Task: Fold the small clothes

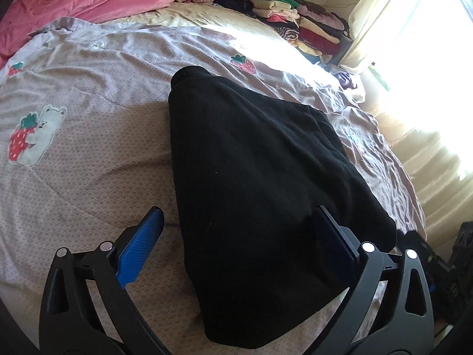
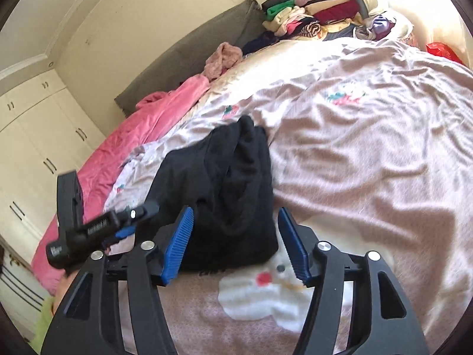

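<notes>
A black folded garment [image 1: 251, 177] lies on the mauve strawberry-print bedcover [image 1: 88, 88]. My left gripper [image 1: 236, 217] stands wide open over its near end: the left blue pad [image 1: 142, 245] hangs above bare cover, and the right finger [image 1: 331, 233] is above the cloth, not pressing on it. In the right wrist view the same black garment [image 2: 230, 183] runs away from me. My right gripper [image 2: 235, 211] is open, with the garment's near end between its blue pads [image 2: 180, 236], which do not squeeze it. The black body of the left tool [image 2: 79, 233] shows at the left.
A stack of folded clothes [image 1: 295, 20] [image 2: 310, 14] sits at the bed's far corner. A pink blanket [image 1: 74, 6] [image 2: 142, 136] lies along the far side. Bright curtains [image 1: 414, 59] and a dark crate [image 1: 464, 251] flank the right edge. White wardrobes [image 2: 35, 136] stand behind.
</notes>
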A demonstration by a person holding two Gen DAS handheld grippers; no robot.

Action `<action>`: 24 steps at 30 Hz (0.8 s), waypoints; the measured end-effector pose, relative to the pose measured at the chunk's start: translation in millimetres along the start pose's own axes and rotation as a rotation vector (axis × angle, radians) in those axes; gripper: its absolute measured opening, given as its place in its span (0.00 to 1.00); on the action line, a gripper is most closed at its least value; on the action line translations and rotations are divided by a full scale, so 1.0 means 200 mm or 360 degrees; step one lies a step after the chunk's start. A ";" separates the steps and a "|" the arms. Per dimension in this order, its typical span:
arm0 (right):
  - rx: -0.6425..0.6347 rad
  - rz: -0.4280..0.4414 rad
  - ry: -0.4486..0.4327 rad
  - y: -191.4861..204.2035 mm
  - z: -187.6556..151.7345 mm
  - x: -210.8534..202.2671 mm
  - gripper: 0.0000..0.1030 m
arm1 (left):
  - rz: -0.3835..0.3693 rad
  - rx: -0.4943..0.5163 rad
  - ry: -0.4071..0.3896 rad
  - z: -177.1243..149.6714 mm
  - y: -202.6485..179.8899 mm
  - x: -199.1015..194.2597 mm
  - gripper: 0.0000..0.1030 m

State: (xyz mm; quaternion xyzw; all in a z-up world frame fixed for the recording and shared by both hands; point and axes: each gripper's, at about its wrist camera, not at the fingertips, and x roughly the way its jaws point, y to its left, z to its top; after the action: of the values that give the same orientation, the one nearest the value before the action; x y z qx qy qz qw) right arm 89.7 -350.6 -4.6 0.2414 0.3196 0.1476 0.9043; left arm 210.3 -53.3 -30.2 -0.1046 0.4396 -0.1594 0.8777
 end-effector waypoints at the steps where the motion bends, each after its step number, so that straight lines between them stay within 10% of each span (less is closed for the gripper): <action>1: 0.0007 -0.0009 -0.0009 0.00 0.04 0.01 0.60 | 0.0012 0.0024 -0.0002 -0.01 -0.01 -0.01 0.91; 21: -0.0182 -0.0079 0.0432 0.09 0.38 0.64 0.67 | 0.0048 0.0159 0.0012 -0.04 -0.04 -0.02 0.91; 24: -0.0229 -0.0076 0.0454 0.11 0.37 0.67 0.47 | 0.0043 0.0158 0.0009 -0.04 -0.04 -0.02 0.91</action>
State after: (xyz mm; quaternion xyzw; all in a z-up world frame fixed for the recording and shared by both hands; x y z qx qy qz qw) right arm 236.2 -301.1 -9.8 0.1449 0.4389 0.1814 0.8680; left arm 200.0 -59.4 -29.9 -0.0546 0.4350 -0.1693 0.8827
